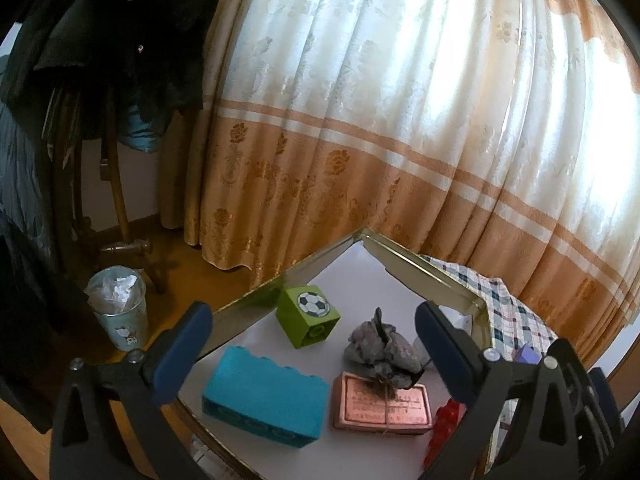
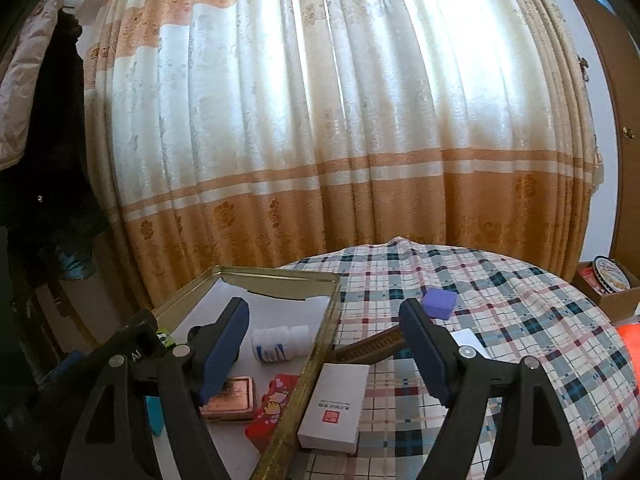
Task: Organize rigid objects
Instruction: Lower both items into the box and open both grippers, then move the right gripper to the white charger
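Left gripper (image 1: 312,354): jaws spread wide, nothing pinched; it angles down over the tray, the teal brick at its 7 o'clock.
Right gripper (image 2: 324,350): jaws apart, holding nothing; it straddles the tray's right wall, tilted slightly down.
Gold tray (image 1: 304,270): white floor; holds teal brick (image 1: 266,398), green football cube (image 1: 308,316), copper tin (image 1: 382,406), grey crumpled lump (image 1: 380,346) resting partly on the tin, and a red piece (image 1: 446,424).
Tray, right view: white bottle (image 2: 280,344) lying on its side at 12 o'clock of the red packet (image 2: 272,404).
Outside tray: white box (image 2: 334,408) touching the wall; purple block (image 2: 439,302) on the checked cloth (image 2: 520,320).
Hard to make out: dark ridged bar (image 2: 372,345) beyond the white box; the lump's nature.
Cut off: red piece behind the left gripper's right finger.
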